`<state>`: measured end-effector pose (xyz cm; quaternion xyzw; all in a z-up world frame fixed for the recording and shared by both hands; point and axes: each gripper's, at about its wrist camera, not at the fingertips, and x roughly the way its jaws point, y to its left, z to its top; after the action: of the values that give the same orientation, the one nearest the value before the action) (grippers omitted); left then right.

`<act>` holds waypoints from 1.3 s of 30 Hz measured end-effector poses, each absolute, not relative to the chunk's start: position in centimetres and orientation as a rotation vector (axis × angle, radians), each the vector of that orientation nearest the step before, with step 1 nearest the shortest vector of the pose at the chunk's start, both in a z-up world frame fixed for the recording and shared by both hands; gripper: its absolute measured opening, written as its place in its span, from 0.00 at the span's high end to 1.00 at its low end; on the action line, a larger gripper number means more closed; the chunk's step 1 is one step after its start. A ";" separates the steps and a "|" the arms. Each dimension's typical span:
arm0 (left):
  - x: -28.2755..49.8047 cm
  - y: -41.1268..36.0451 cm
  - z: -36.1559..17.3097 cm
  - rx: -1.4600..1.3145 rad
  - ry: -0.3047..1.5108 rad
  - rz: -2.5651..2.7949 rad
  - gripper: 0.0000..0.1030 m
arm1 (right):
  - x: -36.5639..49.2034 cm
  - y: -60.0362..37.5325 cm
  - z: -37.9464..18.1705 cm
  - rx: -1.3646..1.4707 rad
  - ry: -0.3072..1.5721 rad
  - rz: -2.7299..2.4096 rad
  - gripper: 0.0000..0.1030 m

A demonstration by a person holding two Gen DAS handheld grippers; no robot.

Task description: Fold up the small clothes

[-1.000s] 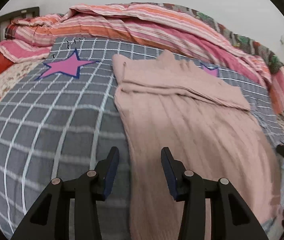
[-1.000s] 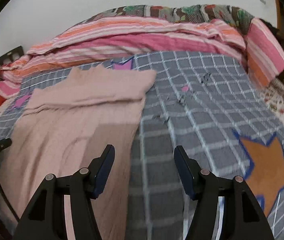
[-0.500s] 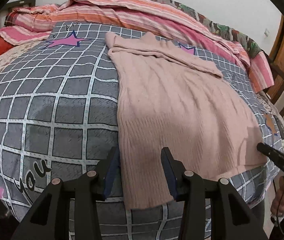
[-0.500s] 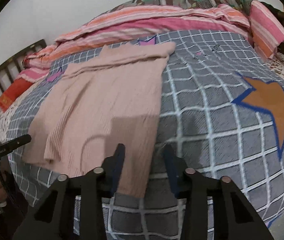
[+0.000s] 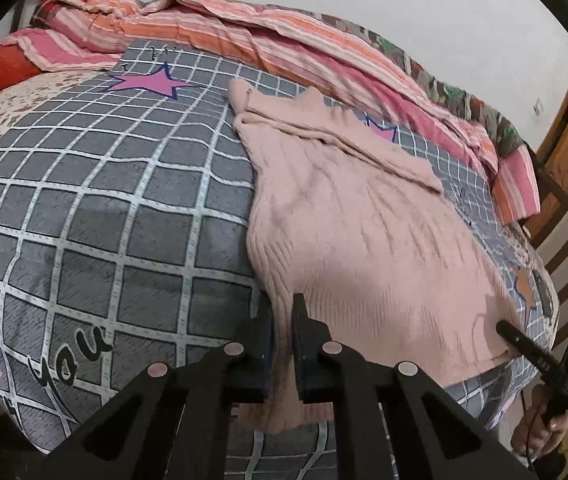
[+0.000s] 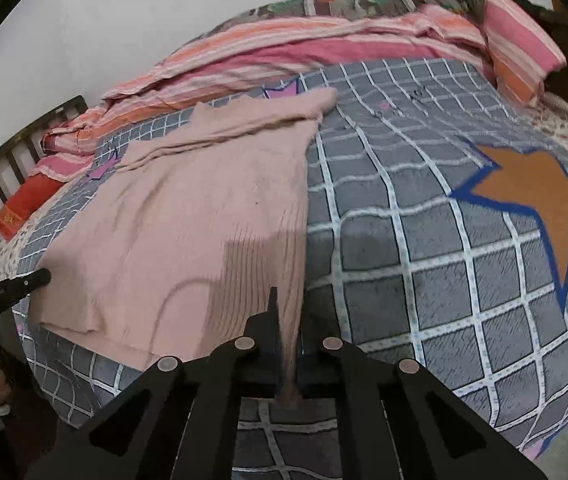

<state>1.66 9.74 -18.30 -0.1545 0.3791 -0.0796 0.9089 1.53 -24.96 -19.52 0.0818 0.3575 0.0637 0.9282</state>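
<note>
I see the pink knit top [image 5: 364,240] spread flat on the bed's grey checked cover [image 5: 123,220], striped quilt [image 5: 243,36] bunched against the white wall, while my left tool [image 5: 282,344] and right tool [image 6: 288,344] each pinch its near hem.

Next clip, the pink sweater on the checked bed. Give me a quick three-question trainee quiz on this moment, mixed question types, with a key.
1. True or false: the left gripper is shut on the pink sweater.
2. Which part of the sweater does the right gripper pinch? A) the neck B) a near hem corner C) a sleeve cuff
3. Fill in: the sweater's far end lies nearest the striped ____.

Key
1. True; fabric sits between its closed jaws.
2. B; the near corner on the side of the orange star.
3. Blanket, bunched along the far edge of the checked bed cover.
</note>
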 end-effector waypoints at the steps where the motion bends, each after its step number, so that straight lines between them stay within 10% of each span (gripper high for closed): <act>1: 1.7 9.6 -18.4 -0.315 0.788 -0.169 0.90 | 1.6 -24.8 -19.6 0.162 0.734 0.130 0.95; 11: 5.2 9.3 -18.4 -0.362 0.811 -0.159 0.79 | 4.2 -23.6 -18.3 0.149 0.698 0.101 0.62; 39: 7.3 8.9 -18.5 -0.323 0.765 -0.261 0.64 | 5.3 -23.6 -19.0 0.125 0.732 0.097 0.61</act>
<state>7.29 8.89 -18.47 -0.1564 0.3706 -0.1263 0.9068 5.27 -23.59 -19.00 0.0609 0.3576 0.0475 0.9307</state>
